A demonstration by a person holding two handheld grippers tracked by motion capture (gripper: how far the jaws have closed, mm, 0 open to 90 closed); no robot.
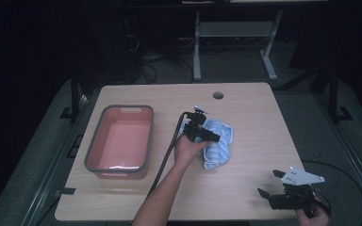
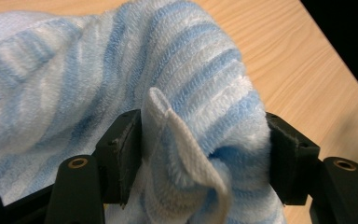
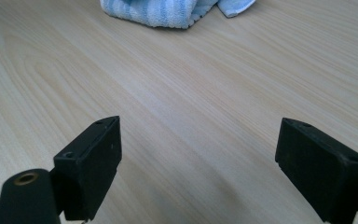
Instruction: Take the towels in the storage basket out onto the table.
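Note:
A blue-and-white striped towel (image 1: 220,141) lies crumpled near the middle of the wooden table (image 1: 259,113). My left gripper (image 1: 213,137) is pressed into it. In the left gripper view its jaws stand wide apart, and a raised fold of towel (image 2: 186,93) fills the gap and touches both pads, so the left gripper (image 2: 200,154) is open around the cloth. My right gripper (image 1: 270,182) hovers low near the table's front right corner, open with nothing between its fingers. In its own view the right gripper (image 3: 198,154) faces bare wood, with the towel (image 3: 168,11) farther off.
A pink tub with a grey rim (image 1: 120,108) stands empty on the left half of the table. A round cable hole (image 1: 218,95) sits near the far edge. A cable trails from the left gripper toward the front edge. Dark floor and table legs lie beyond.

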